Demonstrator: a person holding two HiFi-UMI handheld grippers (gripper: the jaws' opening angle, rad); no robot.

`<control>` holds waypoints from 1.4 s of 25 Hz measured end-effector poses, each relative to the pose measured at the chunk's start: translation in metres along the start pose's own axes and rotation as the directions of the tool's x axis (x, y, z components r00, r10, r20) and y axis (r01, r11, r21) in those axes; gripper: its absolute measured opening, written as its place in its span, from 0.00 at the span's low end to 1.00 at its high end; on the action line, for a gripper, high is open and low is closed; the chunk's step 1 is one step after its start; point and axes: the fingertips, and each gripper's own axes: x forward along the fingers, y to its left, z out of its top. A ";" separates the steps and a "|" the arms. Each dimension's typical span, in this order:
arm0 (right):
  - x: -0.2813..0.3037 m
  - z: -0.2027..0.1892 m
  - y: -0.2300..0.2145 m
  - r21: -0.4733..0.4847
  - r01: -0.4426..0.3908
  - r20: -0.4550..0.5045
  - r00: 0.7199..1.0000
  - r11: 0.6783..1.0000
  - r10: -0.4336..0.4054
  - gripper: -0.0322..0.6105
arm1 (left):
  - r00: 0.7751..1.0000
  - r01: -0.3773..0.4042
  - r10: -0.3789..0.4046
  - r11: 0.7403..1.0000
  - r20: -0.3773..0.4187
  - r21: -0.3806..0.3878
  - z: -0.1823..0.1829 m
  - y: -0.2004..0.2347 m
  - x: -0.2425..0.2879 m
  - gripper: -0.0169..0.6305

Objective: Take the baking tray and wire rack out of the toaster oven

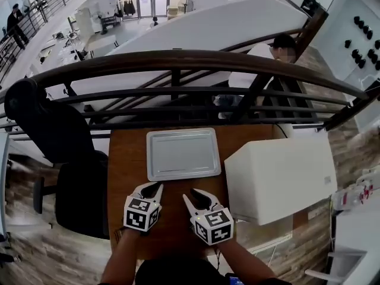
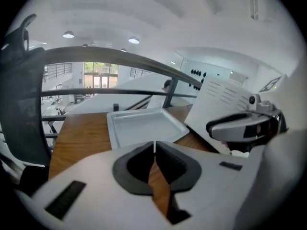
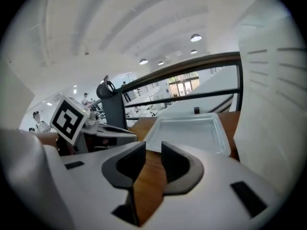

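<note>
Beyond closed left gripper (image 1: 155,186) and part-open empty right gripper (image 1: 193,193) lies the baking tray (image 1: 183,153).

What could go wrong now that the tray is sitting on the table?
The baking tray lies at the far edge of the table, by the railing, so a nudge might push it off. The right tongs hang close to the toaster oven and could bump it.

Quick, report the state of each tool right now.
Left tool: closed, holding nothing.
Right tool: slightly open, holding nothing.
</note>
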 end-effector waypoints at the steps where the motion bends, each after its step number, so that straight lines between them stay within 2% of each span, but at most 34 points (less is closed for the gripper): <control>1: -0.010 0.003 0.006 -0.016 -0.015 0.027 1.000 1.000 0.015 0.19 | 1.000 0.003 -0.003 1.000 0.023 -0.007 0.003 -0.008 -0.005 0.05; 4: -0.050 0.010 0.013 -0.054 -0.033 0.109 0.993 0.998 0.039 0.10 | 0.996 0.015 -0.014 1.000 0.084 -0.007 0.013 -0.038 -0.016 0.05; 9: -0.127 0.016 0.023 -0.121 -0.042 0.223 0.972 0.992 0.069 0.06 | 0.978 0.025 -0.028 1.000 0.207 0.014 0.028 -0.092 -0.052 0.05; 12: -0.166 0.021 0.020 -0.116 -0.032 0.305 0.950 0.993 0.066 0.05 | 0.959 0.025 -0.036 0.999 0.280 0.043 0.038 -0.120 -0.075 0.05; 18: -0.236 0.028 -0.014 -0.110 0.014 0.443 0.896 0.994 0.036 0.05 | 0.896 0.002 -0.040 0.996 0.442 0.086 0.059 -0.174 -0.114 0.04; 23: -0.289 0.009 -0.017 -0.112 0.053 0.492 0.871 0.992 0.009 0.05 | 0.839 -0.050 -0.014 0.994 0.543 0.102 0.048 -0.202 -0.172 0.05; 28: -0.333 -0.030 -0.038 -0.088 0.077 0.500 0.866 0.993 -0.023 0.05 | 0.795 -0.055 -0.007 0.995 0.607 0.084 0.023 -0.243 -0.196 0.05; 32: -0.364 -0.051 -0.042 -0.066 0.086 0.527 0.849 0.994 -0.038 0.05 | 0.758 -0.041 -0.019 0.996 0.652 0.076 0.009 -0.269 -0.220 0.04; 35: -0.381 -0.066 -0.050 -0.034 0.097 0.541 0.839 0.995 -0.063 0.05 | 0.747 -0.046 -0.020 0.996 0.665 0.081 0.001 -0.282 -0.225 0.05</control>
